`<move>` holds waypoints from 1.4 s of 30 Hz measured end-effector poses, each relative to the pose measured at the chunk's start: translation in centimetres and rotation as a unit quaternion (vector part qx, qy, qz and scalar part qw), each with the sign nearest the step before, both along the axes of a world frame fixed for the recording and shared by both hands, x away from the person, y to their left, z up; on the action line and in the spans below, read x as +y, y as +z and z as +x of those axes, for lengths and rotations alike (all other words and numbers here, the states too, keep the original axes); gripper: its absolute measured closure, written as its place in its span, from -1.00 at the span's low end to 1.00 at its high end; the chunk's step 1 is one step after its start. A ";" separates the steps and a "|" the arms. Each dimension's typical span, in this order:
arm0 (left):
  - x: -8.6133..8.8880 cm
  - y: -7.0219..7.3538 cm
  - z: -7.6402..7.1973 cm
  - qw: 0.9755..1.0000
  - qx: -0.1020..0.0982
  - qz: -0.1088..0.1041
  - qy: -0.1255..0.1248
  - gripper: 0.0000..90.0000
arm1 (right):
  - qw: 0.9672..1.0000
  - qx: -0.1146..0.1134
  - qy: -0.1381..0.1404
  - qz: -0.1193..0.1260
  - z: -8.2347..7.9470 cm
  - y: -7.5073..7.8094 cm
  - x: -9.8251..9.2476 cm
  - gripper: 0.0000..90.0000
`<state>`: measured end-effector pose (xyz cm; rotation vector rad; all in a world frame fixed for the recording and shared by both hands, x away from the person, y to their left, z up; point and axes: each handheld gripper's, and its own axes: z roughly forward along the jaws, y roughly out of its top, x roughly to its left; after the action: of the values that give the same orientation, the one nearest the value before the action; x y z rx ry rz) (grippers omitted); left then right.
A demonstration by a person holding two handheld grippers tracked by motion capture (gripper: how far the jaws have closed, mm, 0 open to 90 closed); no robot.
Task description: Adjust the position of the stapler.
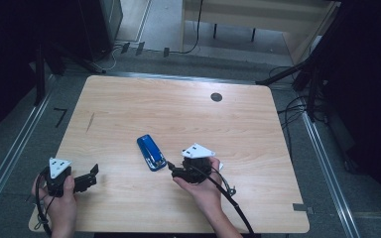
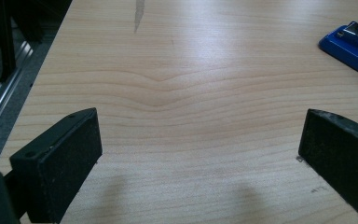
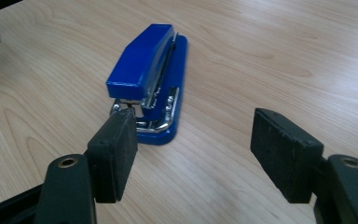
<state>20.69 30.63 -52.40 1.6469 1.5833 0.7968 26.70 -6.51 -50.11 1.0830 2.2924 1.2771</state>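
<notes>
A blue stapler with a metal hinge lies flat near the middle of the wooden table. In the high view my right gripper is held just to the right of it, its jaws pointing at it. In the right gripper view the stapler lies just ahead of the open right gripper, its hinge end by the left pad; nothing sits between the pads. My left gripper rests near the front left corner, open and empty. The stapler shows at the upper right of the left gripper view.
A dark round hole sits near the table's far edge, and a grey streak marks the left part. Metal floor rails run along both sides. Cables lie at the far right, and a pale bench stands beyond.
</notes>
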 end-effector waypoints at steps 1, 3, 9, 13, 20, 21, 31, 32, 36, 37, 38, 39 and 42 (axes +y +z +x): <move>0.0 0.0 0.0 1.000 0.000 0.000 0.002 -1.00 | 1.000 0.002 0.008 -0.001 0.1 -0.1 0.6 -0.28; 0.0 0.0 0.0 1.000 -0.001 0.001 0.005 -1.00 | 1.000 0.001 0.010 -0.001 0.1 -0.3 1.2 -0.28; 0.0 0.0 0.0 1.000 0.000 0.002 0.006 -1.00 | 1.000 0.008 0.023 0.000 0.4 -0.8 2.6 -0.22; 0.0 0.0 0.0 1.000 0.000 0.002 0.006 -1.00 | 1.000 0.012 0.028 0.001 0.5 -0.9 3.6 -0.17; 0.0 0.0 0.0 1.000 0.002 0.001 0.005 -1.00 | 0.999 0.006 0.025 -0.018 0.9 -1.1 5.2 0.03; 0.0 0.0 0.0 1.000 0.002 0.001 0.005 -1.00 | 0.999 0.007 0.026 -0.023 1.0 -1.2 5.4 0.06; 0.0 0.0 0.1 1.000 0.004 0.002 0.005 -1.00 | 0.999 0.016 0.029 -0.021 1.9 -2.0 6.6 0.26; 0.0 0.0 0.1 1.000 0.004 0.002 0.005 -1.00 | 0.999 0.018 0.033 -0.019 2.1 -2.0 6.7 0.29; -0.1 0.0 0.1 1.000 0.006 0.005 0.004 -1.00 | 0.999 0.014 0.027 -0.017 2.3 -2.2 7.2 0.30; -0.1 0.0 0.2 1.000 0.006 0.006 0.002 -1.00 | 0.999 0.014 0.027 -0.017 2.3 -2.2 7.2 0.30; -0.1 0.0 0.2 1.000 0.007 0.007 0.003 -1.00 | 1.000 0.014 0.024 -0.015 2.4 -2.3 7.3 0.30; -0.1 0.0 0.2 1.000 0.007 0.008 0.002 -1.00 | 1.000 0.013 0.020 -0.016 2.5 -2.4 7.5 0.31; -0.1 0.0 0.1 1.000 0.008 0.006 0.000 -1.00 | 1.000 0.006 0.010 -0.020 2.7 -2.7 8.0 0.33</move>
<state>20.84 30.49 -52.41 1.6651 1.5941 0.7956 29.40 1.45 -52.76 1.0602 2.3327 1.2305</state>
